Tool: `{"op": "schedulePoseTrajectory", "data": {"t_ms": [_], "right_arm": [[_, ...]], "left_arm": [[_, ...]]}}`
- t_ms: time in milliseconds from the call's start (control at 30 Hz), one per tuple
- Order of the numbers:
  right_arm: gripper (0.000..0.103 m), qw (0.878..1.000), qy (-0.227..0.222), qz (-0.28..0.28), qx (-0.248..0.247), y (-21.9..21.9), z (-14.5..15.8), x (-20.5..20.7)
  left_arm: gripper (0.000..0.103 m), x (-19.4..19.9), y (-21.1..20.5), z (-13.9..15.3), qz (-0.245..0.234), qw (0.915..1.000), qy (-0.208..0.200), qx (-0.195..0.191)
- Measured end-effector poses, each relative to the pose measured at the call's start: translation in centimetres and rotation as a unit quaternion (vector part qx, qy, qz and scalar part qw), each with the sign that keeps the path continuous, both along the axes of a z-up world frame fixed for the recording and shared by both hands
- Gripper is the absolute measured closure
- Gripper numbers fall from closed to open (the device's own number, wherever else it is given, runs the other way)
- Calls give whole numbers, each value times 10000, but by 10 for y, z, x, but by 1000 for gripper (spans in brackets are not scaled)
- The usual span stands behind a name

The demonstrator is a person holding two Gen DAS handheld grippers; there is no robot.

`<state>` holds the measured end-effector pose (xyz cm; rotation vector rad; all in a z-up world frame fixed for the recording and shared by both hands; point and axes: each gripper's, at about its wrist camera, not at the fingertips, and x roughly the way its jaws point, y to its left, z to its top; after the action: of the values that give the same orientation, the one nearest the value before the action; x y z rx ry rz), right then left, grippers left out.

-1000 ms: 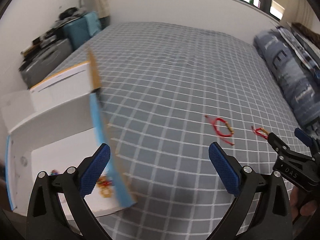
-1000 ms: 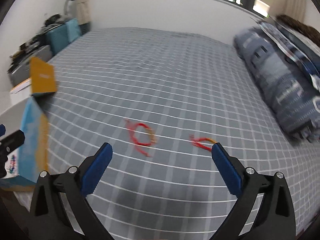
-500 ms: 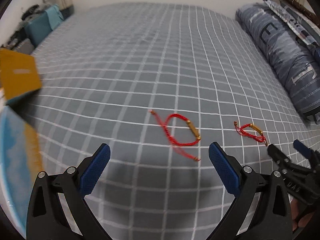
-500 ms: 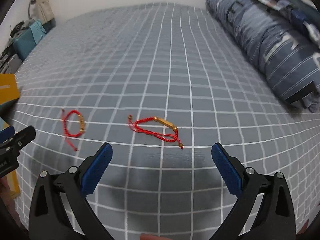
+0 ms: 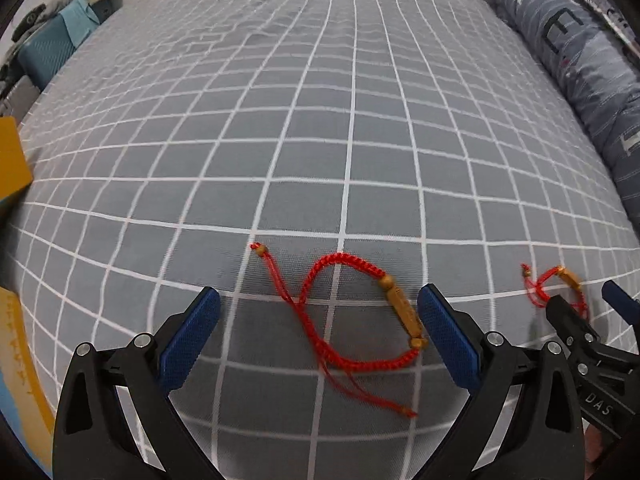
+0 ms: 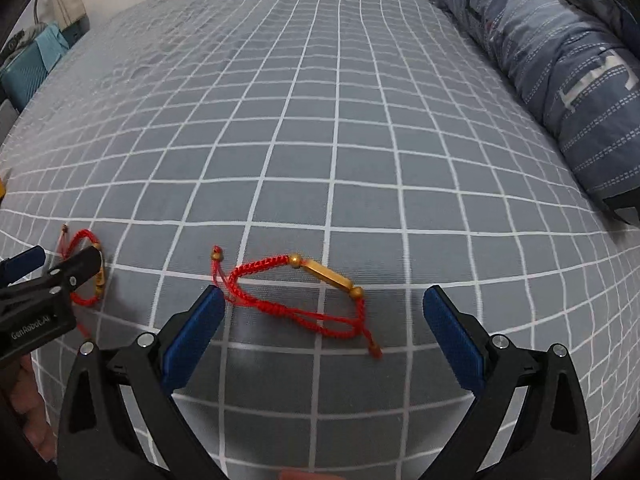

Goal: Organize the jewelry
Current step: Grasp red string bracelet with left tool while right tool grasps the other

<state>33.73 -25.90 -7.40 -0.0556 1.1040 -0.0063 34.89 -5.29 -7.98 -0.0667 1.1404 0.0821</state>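
Two red cord bracelets with gold bar beads lie on the grey checked bedspread (image 5: 352, 128). My left gripper (image 5: 318, 330) is open and low over the left bracelet (image 5: 340, 320), which lies between its blue pads. My right gripper (image 6: 320, 330) is open and low over the right bracelet (image 6: 296, 296), which lies between its pads. The right bracelet also shows in the left wrist view (image 5: 554, 286), partly behind the right gripper. The left bracelet also shows in the right wrist view (image 6: 86, 268), partly behind the left gripper.
An orange and blue box (image 5: 12, 168) sits at the bed's left edge. A rolled blue striped duvet (image 6: 560, 64) lies along the right side. Teal luggage and clutter (image 5: 48, 48) stand beyond the far left corner.
Both grippers have swung from the box side toward the bracelets and dropped close over them. Each bracelet now lies between a gripper's open pads.
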Motion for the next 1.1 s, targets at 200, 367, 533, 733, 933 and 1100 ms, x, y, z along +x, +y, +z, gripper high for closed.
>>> {"op": "schedulePoseTrajectory", "data": {"t_ms": [200, 367, 533, 733, 933, 1100], "right_arm": [[14, 9998, 149, -94, 63, -3, -10, 4], [30, 9997, 185, -92, 118, -2, -12, 4], [48, 9997, 199, -120, 107, -2, -11, 3], [80, 9997, 197, -13, 140, -2, -10, 1], [94, 9996, 179, -22, 197, -5, -10, 1], [96, 9998, 100, 19, 156, -1, -7, -2]], "left_arm": [[6, 0, -6, -9, -1, 9999, -61, 117], [11, -8, -11, -11, -26, 9998, -85, 174], [30, -21, -15, -5, -99, 9998, -70, 158], [51, -22, -2, -2, -49, 9999, -57, 84], [79, -22, 7, 2, -43, 9998, -41, 204], [94, -26, 2, 9, -166, 9985, -144, 505]]}}
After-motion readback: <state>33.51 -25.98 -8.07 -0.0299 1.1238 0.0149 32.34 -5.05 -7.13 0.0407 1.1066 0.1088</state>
